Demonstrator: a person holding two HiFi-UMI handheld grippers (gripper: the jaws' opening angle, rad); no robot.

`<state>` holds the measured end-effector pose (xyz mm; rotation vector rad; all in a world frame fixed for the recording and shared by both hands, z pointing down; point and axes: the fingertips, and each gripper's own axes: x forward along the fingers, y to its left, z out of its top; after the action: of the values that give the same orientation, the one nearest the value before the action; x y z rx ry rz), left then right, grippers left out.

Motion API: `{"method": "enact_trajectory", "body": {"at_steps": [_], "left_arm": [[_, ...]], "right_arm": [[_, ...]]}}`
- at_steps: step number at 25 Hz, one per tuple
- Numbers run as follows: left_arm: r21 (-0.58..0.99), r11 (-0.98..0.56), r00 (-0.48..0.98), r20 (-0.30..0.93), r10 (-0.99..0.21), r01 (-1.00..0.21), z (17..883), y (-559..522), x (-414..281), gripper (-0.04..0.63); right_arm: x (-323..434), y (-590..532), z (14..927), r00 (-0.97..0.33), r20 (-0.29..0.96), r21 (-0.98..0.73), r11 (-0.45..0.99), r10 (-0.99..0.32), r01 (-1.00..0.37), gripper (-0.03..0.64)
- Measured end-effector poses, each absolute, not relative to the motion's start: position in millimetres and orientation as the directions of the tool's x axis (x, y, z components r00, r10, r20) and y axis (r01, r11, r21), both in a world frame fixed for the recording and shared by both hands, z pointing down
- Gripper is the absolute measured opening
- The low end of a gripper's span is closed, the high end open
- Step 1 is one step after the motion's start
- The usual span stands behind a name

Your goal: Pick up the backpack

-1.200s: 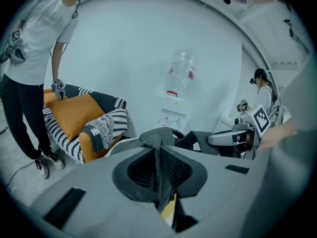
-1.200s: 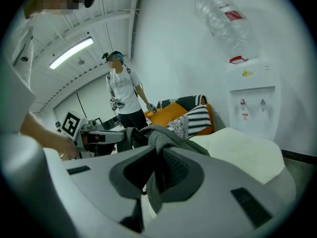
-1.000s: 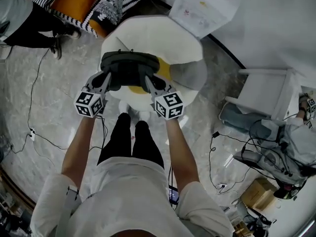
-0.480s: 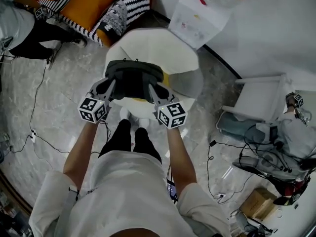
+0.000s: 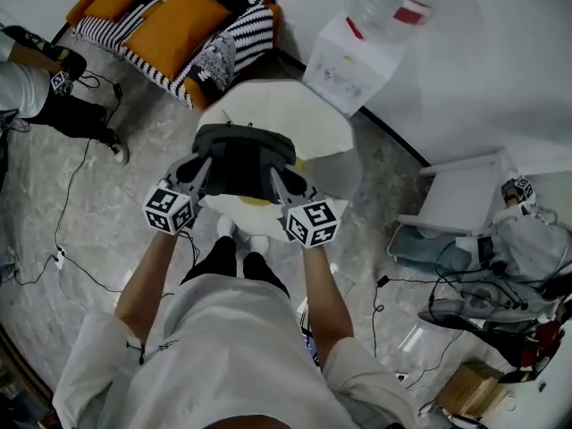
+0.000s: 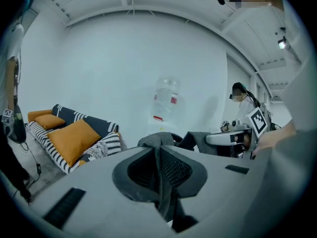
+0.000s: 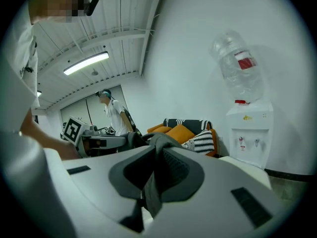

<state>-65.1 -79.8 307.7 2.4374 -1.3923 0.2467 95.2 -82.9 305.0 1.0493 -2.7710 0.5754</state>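
A dark grey backpack (image 5: 243, 157) with a yellow underside hangs in the air above a round white table (image 5: 308, 119). My left gripper (image 5: 198, 170) grips its left side and my right gripper (image 5: 279, 179) its right side. In the left gripper view the left gripper (image 6: 159, 158) is shut on a dark grey strap (image 6: 166, 195) that runs between its pads. The right gripper view shows the right gripper (image 7: 154, 170) shut on another grey strap (image 7: 151, 197) in the same way. Each gripper's camera also sees the other gripper across the bag.
A striped sofa with orange cushions (image 5: 170, 25) stands at the back left, a water dispenser (image 5: 357, 56) against the wall behind the table. A white chair (image 5: 465, 195) and tangled cables (image 5: 465, 284) are at the right. A person (image 5: 36, 96) stands at the far left.
Both grippers have risen together with the backpack, which now hangs higher above the white table. Neither grip has changed.
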Motion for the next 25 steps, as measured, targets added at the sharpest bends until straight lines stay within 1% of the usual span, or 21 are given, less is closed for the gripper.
{"method": "enact_trajectory", "body": {"at_steps": [19, 25], "left_arm": [[0.142, -0.573, 0.589, 0.143, -0.795, -0.807, 207.7, -55.6, -73.9, 0.029], [0.102, -0.608, 0.616, 0.097, -0.782, -0.788, 182.1, -58.8, -78.3, 0.029]], "right_arm": [[86.1, -54.8, 202.0, -0.764, 0.105, -0.23, 0.732, -0.637, -0.642, 0.035], [82.6, -54.1, 176.6, -0.764, 0.056, -0.206, 0.741, -0.643, -0.639, 0.035]]}}
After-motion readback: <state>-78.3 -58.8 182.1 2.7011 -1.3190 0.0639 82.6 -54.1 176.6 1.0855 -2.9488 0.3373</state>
